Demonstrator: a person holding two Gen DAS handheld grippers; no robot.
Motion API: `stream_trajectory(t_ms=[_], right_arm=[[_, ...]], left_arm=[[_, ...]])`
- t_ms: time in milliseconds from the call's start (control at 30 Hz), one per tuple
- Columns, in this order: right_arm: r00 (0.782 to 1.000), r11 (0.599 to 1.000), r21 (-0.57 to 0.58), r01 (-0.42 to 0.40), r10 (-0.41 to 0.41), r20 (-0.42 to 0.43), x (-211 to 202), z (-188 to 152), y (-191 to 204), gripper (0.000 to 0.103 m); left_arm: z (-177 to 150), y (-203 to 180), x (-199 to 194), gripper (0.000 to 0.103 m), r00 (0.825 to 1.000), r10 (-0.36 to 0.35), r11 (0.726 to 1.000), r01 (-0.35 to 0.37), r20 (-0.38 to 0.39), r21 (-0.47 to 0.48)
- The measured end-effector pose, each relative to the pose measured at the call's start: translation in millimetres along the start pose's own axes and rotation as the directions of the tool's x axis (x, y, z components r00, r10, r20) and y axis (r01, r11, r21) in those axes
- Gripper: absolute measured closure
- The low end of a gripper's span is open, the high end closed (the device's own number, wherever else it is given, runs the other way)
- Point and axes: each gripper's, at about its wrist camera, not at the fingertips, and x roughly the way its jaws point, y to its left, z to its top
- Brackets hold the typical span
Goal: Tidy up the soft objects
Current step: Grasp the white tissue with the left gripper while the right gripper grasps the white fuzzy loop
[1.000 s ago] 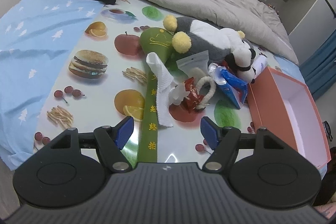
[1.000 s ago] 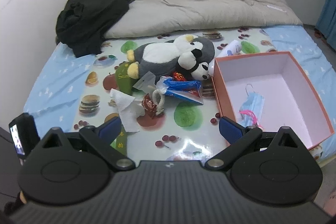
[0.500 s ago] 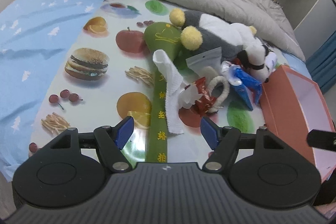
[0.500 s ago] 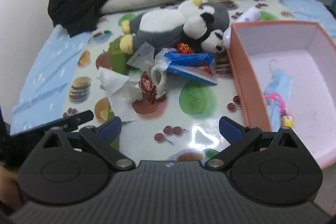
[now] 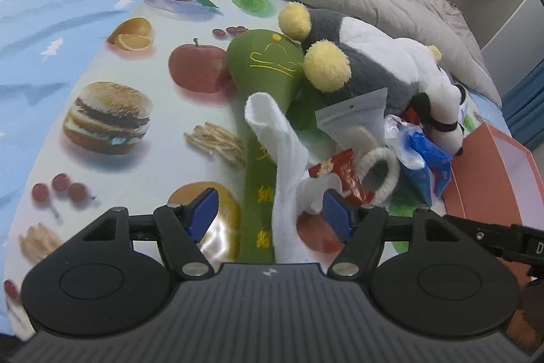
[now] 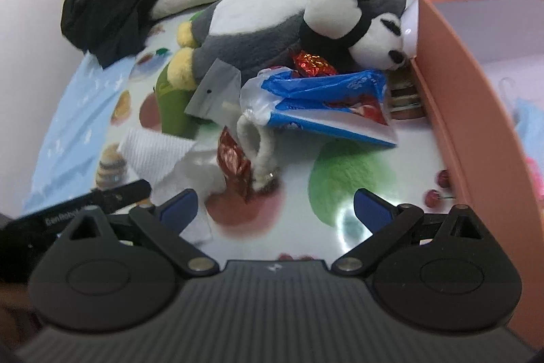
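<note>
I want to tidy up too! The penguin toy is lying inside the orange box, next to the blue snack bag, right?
Not quite. The penguin toy is lying outside the orange box, on the picture mat, with its head right beside the box's wall. It is next to the blue snack bag. The right wrist view shows this.

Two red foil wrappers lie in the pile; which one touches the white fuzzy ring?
The lower red foil wrapper, beside the white fuzzy ring and white cloth. The other red wrapper sits under the panda plush.
</note>
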Motion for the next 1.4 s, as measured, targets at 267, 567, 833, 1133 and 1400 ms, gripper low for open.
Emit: stream_trajectory(t_ms=[267, 567, 833, 1133, 1400], right_arm=[[0.997, 0.992, 0.109, -0.071, 0.074, -0.021, 46.9, 14.1, -13.9, 0.028], [0.992, 0.981, 0.149, -0.123, 0.124, 0.007, 68.2, 22.8, -14.2, 0.067], [0.991, 0.987, 0.09, -0.134, 0.133, 0.018, 55.8, 26.2, -5.5, 0.092], [0.994, 0.993, 0.045, -0.105, 0.103, 0.039, 19.6, 16.0, -1.0, 0.093], [0.996, 0.998, 0.013, -0.056, 0.055, 0.071, -23.8, -8.9, -2.1, 0.093]], left_arm=[[14.3, 1.1, 26.2, 0.044, 1.0, -0.019, 1.0, 0.019, 0.011, -0.016], [19.1, -0.1, 41.1, 0.073, 1.0, -0.026, 0.999, 0.027, 0.017, -0.031], [18.5, -6.4, 30.4, 0.095, 0.999, -0.029, 0.999, 0.029, 0.026, -0.016], [13.2, -17.8, -5.4, 0.095, 0.998, -0.022, 1.0, 0.021, 0.051, 0.016], [-4.3, -28.9, -44.0, 0.095, 0.997, -0.032, 0.999, 0.029, 0.07, 0.043]])
